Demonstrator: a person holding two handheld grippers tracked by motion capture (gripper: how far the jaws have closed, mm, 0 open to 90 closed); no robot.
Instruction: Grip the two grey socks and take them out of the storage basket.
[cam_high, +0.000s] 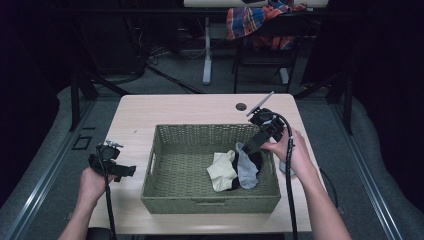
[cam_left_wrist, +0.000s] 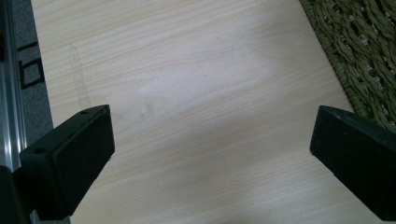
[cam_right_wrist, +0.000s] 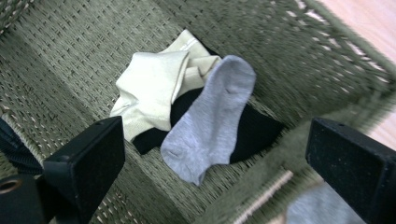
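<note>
The grey sock (cam_right_wrist: 210, 116), soft and light, is best pinched mid-fold; right gripper (cam_right_wrist: 215, 172) and left gripper (cam_left_wrist: 210, 158) are held agape, empty

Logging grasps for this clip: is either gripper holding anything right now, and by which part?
Nothing is held. The left gripper is open over bare table; the right gripper is open above the grey sock.
</note>
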